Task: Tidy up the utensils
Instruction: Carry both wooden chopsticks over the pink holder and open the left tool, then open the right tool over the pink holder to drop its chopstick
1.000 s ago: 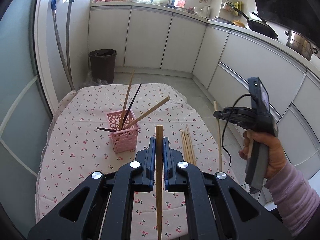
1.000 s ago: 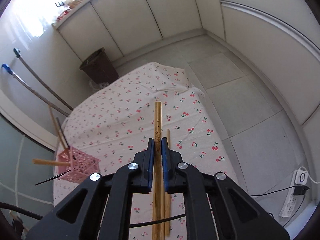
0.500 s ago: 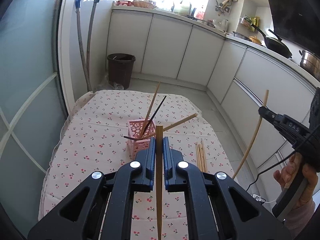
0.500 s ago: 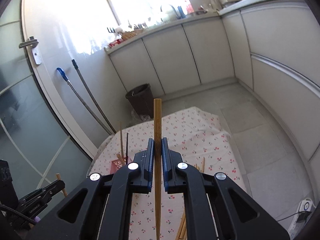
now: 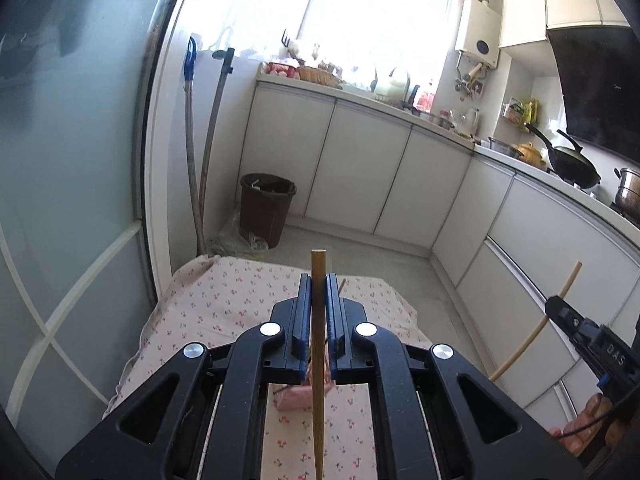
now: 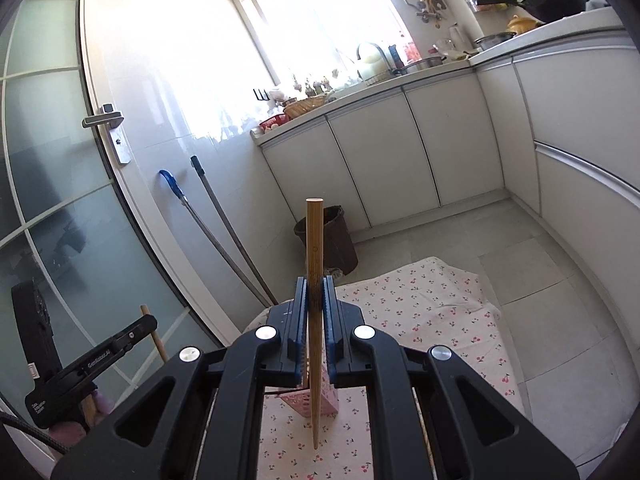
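Both grippers are carrying a chopstick apiece. In the left wrist view the left gripper (image 5: 319, 322) fills the lower centre of the frame, its jaws pinched tight on a bamboo chopstick (image 5: 318, 380) that runs nearly straight up and down through them, the blunt end poking above the blue pads and the rest dropping out of the bottom of the frame. The grip sits partway along the stick, which I judge leaves plenty of length free below to steer into a holder.

The right wrist view shows the same arrangement: the right gripper (image 6: 315, 320) is clamped on a second chopstick (image 6: 314, 280), its thick end standing high in the middle of the frame and its tapered tip hanging just above the cherry-print tablecloth (image 6: 432, 312).

The pink basket (image 6: 326, 402) sits low in the centre of that frame, half hidden behind the jaws, with a dark thin stick jutting out of its left side. In the left view the same basket is only a pink sliver under the fingers. Both sticks are held roughly upright, presumably so they can go into the basket point first. Each gripper looks to be above the table and short of the basket, so the drop is not yet made.

At the right edge of the left view, the right gripper's chopstick shows slanted against the cabinets (image 5: 400, 180).
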The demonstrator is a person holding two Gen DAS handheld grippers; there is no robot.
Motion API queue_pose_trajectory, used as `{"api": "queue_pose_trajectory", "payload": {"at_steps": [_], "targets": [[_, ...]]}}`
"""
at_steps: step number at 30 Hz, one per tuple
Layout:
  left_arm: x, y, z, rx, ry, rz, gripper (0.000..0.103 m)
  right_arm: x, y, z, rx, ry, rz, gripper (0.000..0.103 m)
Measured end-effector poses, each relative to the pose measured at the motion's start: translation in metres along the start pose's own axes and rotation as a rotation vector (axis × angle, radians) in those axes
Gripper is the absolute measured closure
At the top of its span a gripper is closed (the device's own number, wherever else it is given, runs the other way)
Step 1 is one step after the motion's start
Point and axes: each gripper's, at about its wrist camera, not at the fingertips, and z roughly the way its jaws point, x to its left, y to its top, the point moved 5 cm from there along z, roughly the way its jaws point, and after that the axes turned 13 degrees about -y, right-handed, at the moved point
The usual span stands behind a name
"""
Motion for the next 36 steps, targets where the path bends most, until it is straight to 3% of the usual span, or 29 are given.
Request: {"api": "queue_pose_trajectory", "payload": {"at_steps": [8, 18, 22, 27, 31, 34, 36], "targets": [[0.013, 0.031, 0.039, -0.154, 0.098, -0.053, 0.097, 0.009, 0.006, 0.010, -0.007, 0.012, 0.012, 0.095], [0.019, 0.022, 0.094, -0.183, 0.194, 0.011, 0.096, 0.004, 0.008, 0.028, 0.007, -0.012, -0.015, 0.095], [0.034, 0.007, 0.106, -0.130, 0.226, -0.029, 0.087, 0.008, 0.013, 0.028, -0.003, 0.000, -0.008, 0.095], [0.032, 0.033, 0.063, -0.170, 0.236, -0.039, 0.081, 0.019, 0.019, 0.021, -0.021, 0.033, 0.010, 0.095], [0.030, 0.047, 0.004, -0.245, 0.212, -0.100, 0.061, 0.036, 0.025, 0.023, -0.042, 0.051, 0.018, 0.095], [0.033, 0.045, -0.034, -0.287, 0.178, -0.160, 0.059, 0.051, 0.029, 0.033, -0.062, 0.056, 0.021, 0.095], [0.029, 0.037, -0.052, -0.293, 0.199, -0.119, 0.059, 0.063, 0.029, 0.046, -0.073, 0.036, -0.003, 0.095]]}}
